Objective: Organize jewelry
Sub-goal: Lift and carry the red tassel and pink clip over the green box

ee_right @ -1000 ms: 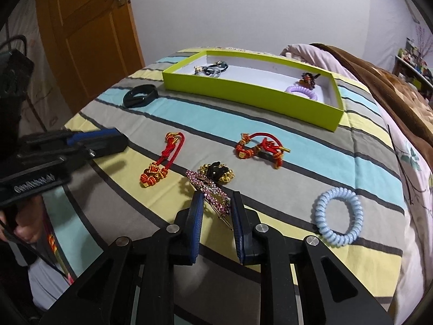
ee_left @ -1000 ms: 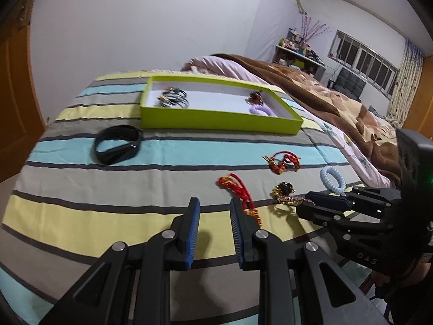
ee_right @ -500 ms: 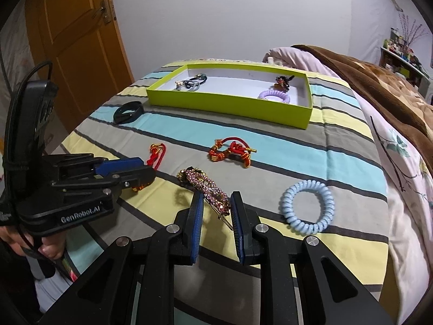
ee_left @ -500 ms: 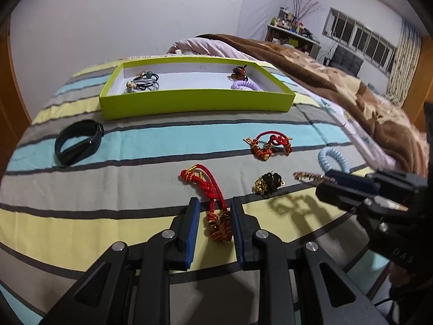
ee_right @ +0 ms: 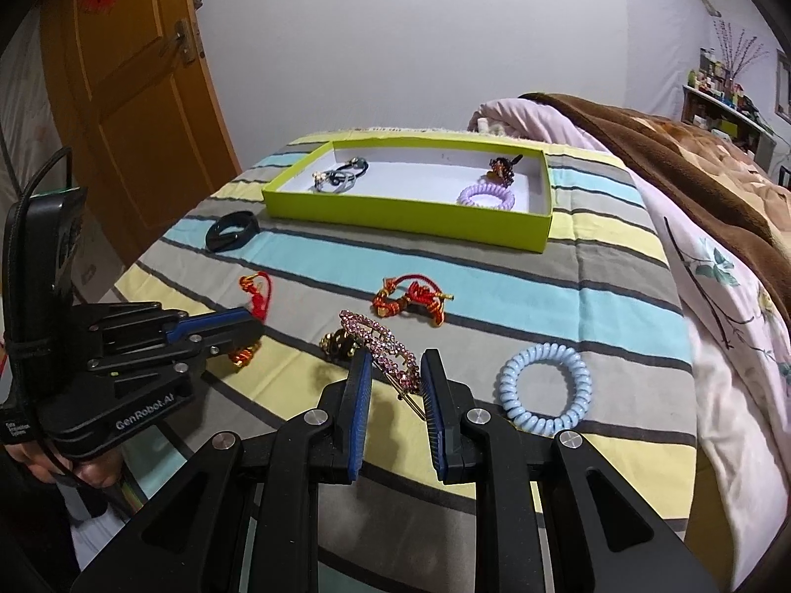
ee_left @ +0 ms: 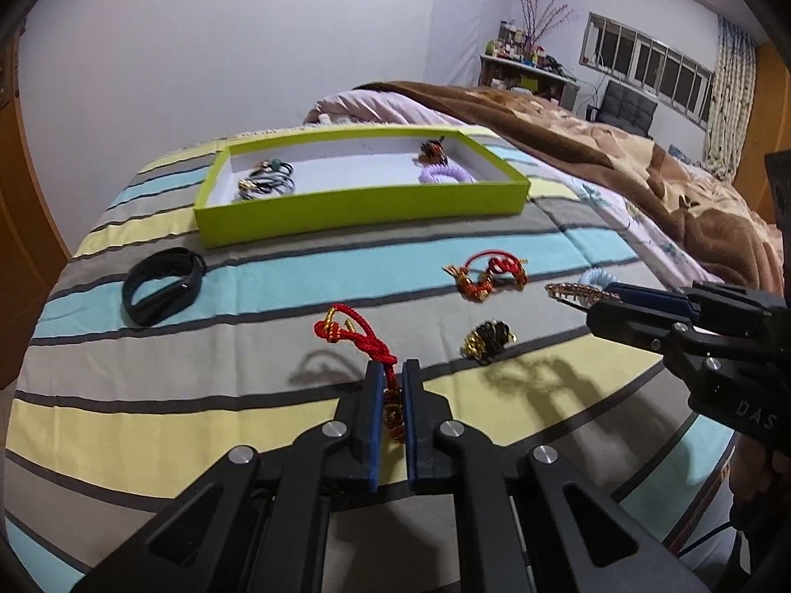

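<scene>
Our left hand-held gripper [ee_left: 393, 385] has its blue pads closed almost together on the lower, beaded end of the red cord bracelet [ee_left: 363, 341], whose knotted loop trails forward over the striped bedspread [ee_left: 148, 425]. Our right hand-held gripper [ee_right: 395, 370] is wider apart, its pads flanking the pink rhinestone hair clip [ee_right: 383, 343]; from the left wrist view the clip juts out past the tips clear of the bed, so we judge it pinched, though contact on both pads is hard to confirm.

The risks as we see them: the cord is limp and held only by one end, so it could slide free or snag the black-and-gold piece [ee_left: 487, 338] lying near it when carried. The clip is slim and rigid, and a light pinch near its end could let it swivel or drop.

Further out lie a second red bracelet [ee_right: 410, 296], a pale blue coil tie [ee_right: 544, 388] and a black band [ee_left: 163, 284]. Beyond them sits the green tray [ee_left: 346, 207], already holding hair ties, a purple coil and a dark clip.
</scene>
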The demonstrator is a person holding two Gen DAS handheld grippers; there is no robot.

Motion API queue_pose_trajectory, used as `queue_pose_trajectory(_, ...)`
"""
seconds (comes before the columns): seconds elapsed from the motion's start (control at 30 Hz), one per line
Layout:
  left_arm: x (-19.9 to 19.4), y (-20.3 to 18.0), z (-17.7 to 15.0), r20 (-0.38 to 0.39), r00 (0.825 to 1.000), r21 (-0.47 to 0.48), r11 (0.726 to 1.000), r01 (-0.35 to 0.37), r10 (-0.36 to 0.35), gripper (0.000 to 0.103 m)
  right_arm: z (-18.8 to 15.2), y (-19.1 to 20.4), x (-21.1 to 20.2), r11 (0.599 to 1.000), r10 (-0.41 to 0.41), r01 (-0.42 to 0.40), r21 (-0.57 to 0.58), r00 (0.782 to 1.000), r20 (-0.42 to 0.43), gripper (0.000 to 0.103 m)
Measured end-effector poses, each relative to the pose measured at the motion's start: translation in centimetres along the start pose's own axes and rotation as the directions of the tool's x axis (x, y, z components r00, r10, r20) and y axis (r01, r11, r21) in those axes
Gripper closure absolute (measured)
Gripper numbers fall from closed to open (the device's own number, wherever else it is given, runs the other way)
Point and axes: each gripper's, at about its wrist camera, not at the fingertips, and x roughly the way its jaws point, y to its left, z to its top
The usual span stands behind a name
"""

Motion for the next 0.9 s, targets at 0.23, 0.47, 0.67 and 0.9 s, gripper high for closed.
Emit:
queue_pose_trajectory(0.23, -1.4, 1.5, 1.2, 0.053, 0.999, -0.033, 0.999, 0.004, -0.002, 0.095, 1.1, -0.4, -0.1, 1.000, -0.004, 0.003, 0.017, 1.000, 0.019, 0.082)
queue_pose_trajectory(0.47, -2.3, 2.5, 3.1, 0.098, 0.995, -0.020, 1.000, -0.014, 0.016, 0.095, 2.9, -1.1, -0.1, 1.000, -0.022, 0.021, 0.010, 0.999, 0.040, 0.082)
queue_pose_trajectory(0.67, -2.0, 3.1, 5.4, 0.135, 0.991, 0.001, 1.000, -0.021, 0.021, 0.095, 5.1, -2.0, 0.5, 0.999, -0.032, 0.031, 0.010, 0.998, 0.056, 0.082)
queue_pose_trajectory(0.9, -0.7, 4.2, 7.7, 0.145, 0.989, 0.008, 1.000, -0.026, 0.025, 0.095, 7.7, -3.3, 2.1, 0.999, -0.049, 0.048, 0.012, 0.997, 0.062, 0.082)
